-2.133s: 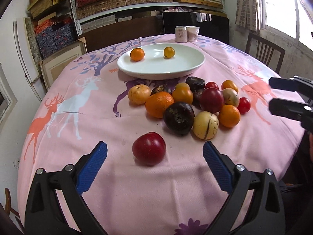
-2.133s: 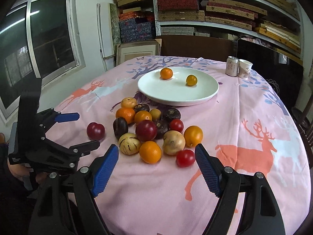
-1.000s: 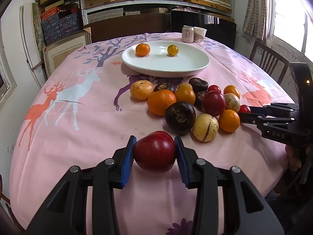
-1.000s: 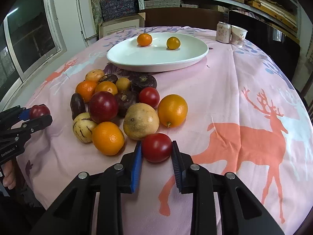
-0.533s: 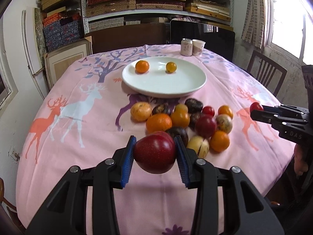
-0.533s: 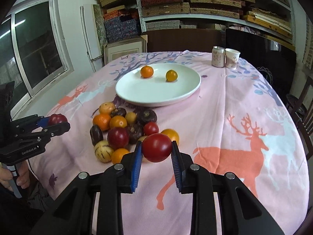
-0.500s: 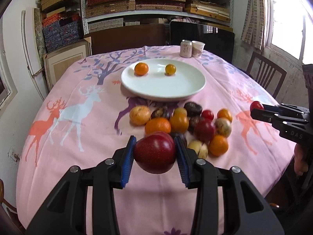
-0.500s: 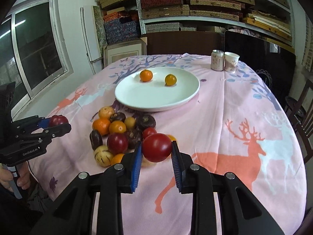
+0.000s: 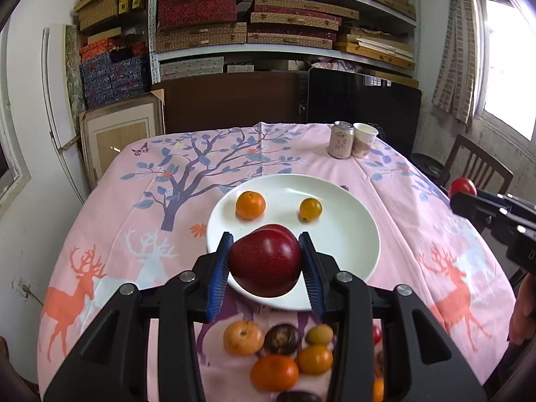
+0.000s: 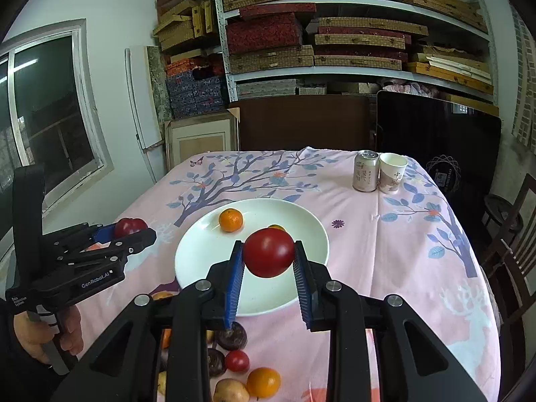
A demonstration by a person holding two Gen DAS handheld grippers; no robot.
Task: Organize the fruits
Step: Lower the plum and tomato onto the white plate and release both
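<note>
"GenRobot.AI" on left hand-held gripper (image 10: 134, 231) body, clamping plum (image 10: 130, 227).

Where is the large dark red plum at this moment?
The large dark red plum is clamped in the left gripper, held above the near rim of the white plate, which holds two small orange fruits.

A pink tablecloth (image 9: 100, 221) carries orange and white deer and a blue-leaved tree. The plate (image 9: 351, 221) is plain white, with an orange mandarin (image 9: 250, 205) and a yellower small fruit (image 9: 310, 209). The plum (image 9: 266, 261) is dark red; the tomato (image 10: 268, 252) brighter red. Gripper pads (image 9: 219, 271) are blue on black frames. The can (image 10: 365, 171) looks pale pink, perhaps lettered.
</note>
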